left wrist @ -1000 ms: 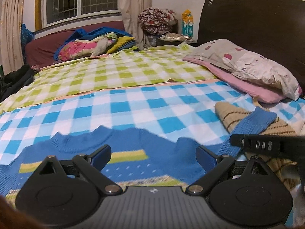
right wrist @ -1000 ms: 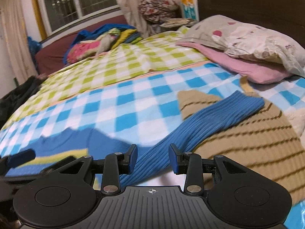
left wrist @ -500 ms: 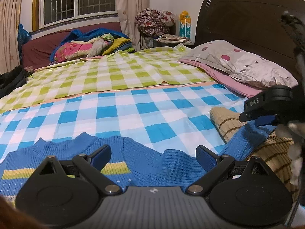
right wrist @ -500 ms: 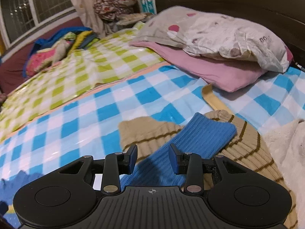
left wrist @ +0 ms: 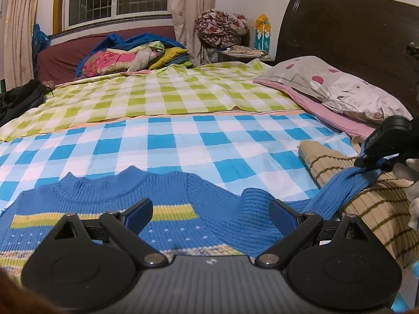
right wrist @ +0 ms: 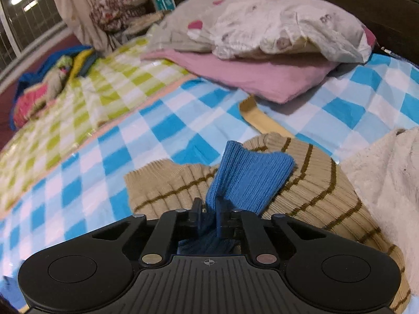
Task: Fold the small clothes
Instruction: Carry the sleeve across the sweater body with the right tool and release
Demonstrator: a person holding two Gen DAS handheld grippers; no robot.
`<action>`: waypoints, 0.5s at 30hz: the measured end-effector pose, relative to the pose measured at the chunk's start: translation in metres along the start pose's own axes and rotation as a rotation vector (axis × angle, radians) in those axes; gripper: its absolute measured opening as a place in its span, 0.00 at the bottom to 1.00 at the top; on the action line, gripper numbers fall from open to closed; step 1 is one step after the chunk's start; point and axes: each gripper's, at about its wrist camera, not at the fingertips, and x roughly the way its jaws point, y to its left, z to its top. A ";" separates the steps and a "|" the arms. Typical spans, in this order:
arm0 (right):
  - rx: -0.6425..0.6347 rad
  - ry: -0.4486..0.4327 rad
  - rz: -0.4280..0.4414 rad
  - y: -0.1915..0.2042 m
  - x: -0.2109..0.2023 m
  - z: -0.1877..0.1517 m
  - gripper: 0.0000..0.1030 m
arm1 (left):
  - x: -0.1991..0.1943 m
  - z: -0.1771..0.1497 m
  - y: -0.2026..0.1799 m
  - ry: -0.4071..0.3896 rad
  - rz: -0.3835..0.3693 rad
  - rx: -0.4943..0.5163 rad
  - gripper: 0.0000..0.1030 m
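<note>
A small blue knit sweater (left wrist: 110, 204) with a yellow stripe lies flat on the blue checked bedsheet (left wrist: 183, 146). Its right sleeve (left wrist: 337, 191) stretches out over a beige striped sweater (left wrist: 366, 209). My left gripper (left wrist: 210, 210) hovers open just above the sweater's chest, nothing between its fingers. In the right wrist view my right gripper (right wrist: 208, 206) is shut on the blue sleeve (right wrist: 248, 175) near its cuff, the ribbed fabric bunched between the pads. That right gripper (left wrist: 366, 162) also shows at the right edge of the left wrist view, pinching the sleeve.
A beige striped sweater (right wrist: 314, 196) and a white fluffy garment (right wrist: 387, 178) lie at the right. A pink pillow (right wrist: 248, 73) and a spotted pillow (right wrist: 275, 26) rest by the dark headboard (left wrist: 353, 34). A green checked sheet (left wrist: 157, 96) covers the far half, with piled clothes (left wrist: 131, 57) beyond.
My right gripper moved right along the sleeve toward its cuff, rolled, and shut on the blue fabric. The left gripper stayed open over the sweater's chest.
</note>
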 end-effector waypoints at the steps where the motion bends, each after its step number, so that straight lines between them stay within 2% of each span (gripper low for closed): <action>1: 0.000 -0.018 0.018 0.000 -0.006 0.000 0.08 | -0.003 0.000 0.002 -0.004 -0.002 -0.003 0.97; 8: -0.027 -0.094 0.215 0.029 -0.052 -0.004 0.08 | -0.029 -0.001 0.024 -0.038 -0.001 -0.030 0.97; 15: -0.158 -0.082 0.441 0.106 -0.090 -0.026 0.07 | -0.064 -0.015 0.077 -0.059 0.041 -0.068 0.97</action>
